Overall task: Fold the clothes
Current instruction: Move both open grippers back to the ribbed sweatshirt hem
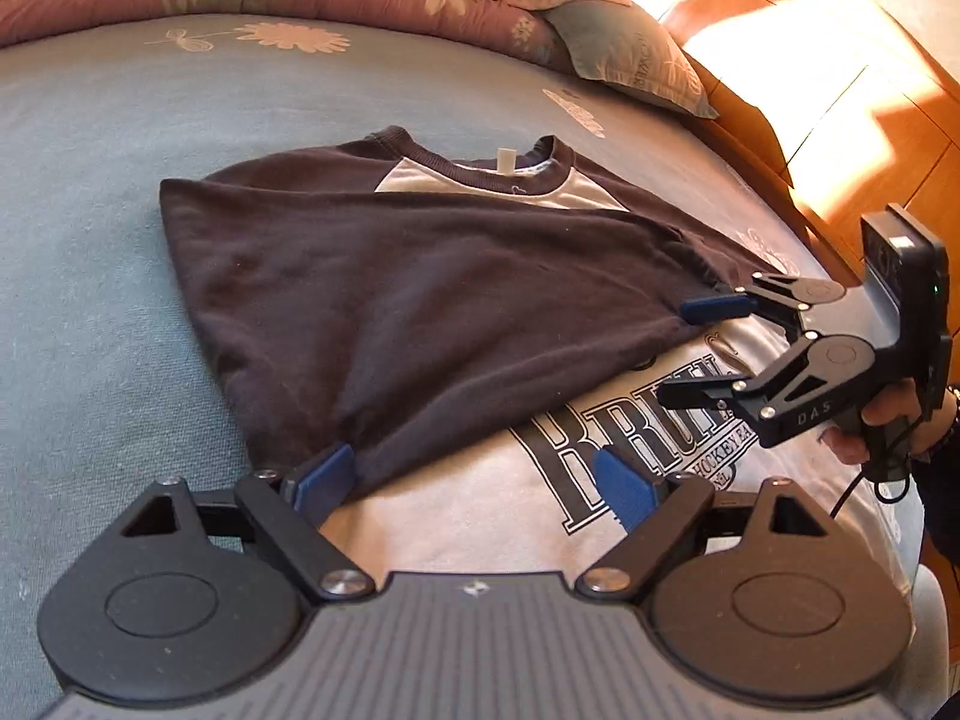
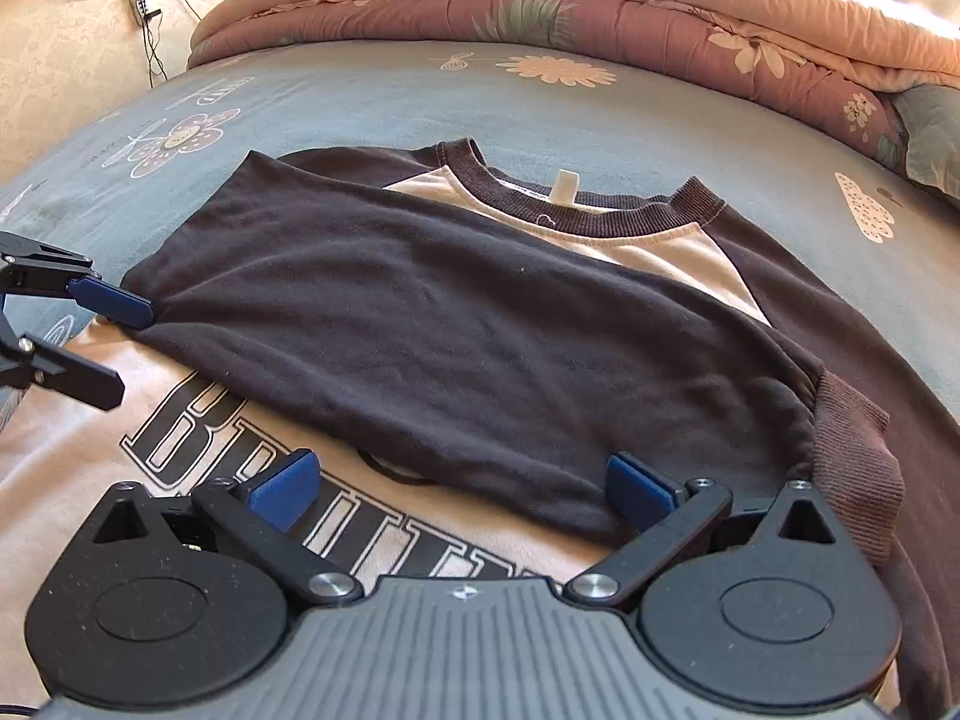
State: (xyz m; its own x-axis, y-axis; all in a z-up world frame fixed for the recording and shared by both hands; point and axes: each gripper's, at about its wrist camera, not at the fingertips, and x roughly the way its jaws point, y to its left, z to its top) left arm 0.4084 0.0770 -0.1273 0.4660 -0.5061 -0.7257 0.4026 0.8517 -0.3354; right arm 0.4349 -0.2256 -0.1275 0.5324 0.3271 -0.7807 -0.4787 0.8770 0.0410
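Cotton garment: a cream and dark-brown raglan sweatshirt (image 1: 420,300) lies flat on the bed (image 1: 90,210), chest print up, collar (image 2: 576,204) toward the rolled quilt (image 2: 540,6).
Done so far: one dark sleeve (image 2: 450,348) is laid slantwise across the chest, its ribbed cuff (image 2: 852,450) ending near the garment's right edge as the right wrist view shows it.
Left to do: I judge the fold is in its early part; the other sleeve, the sides and the lengthwise fold are not yet made, and the printed lettering (image 1: 630,444) is largely uncovered.
Left gripper (image 1: 480,474): fingers apart, one blue pad (image 1: 327,474) at the sleeve's lower edge, nothing pinched between them.
Right gripper (image 2: 474,486): fingers apart too, low over the sleeve's hem beside the cuff, no cloth clamped.
Left wrist view only: the whole right gripper from the side, the person's hand (image 1: 888,420) on its handle, a pillow (image 1: 630,54) and a sunlit wooden bed frame (image 1: 840,120).
Right wrist view only: the ribbed cuff close up, the second dark sleeve (image 2: 870,312) running down the right side, a wall (image 2: 72,72) with a power strip (image 2: 139,0) and hanging cables.
Both views: the white neck label (image 1: 505,161) inside the collar.
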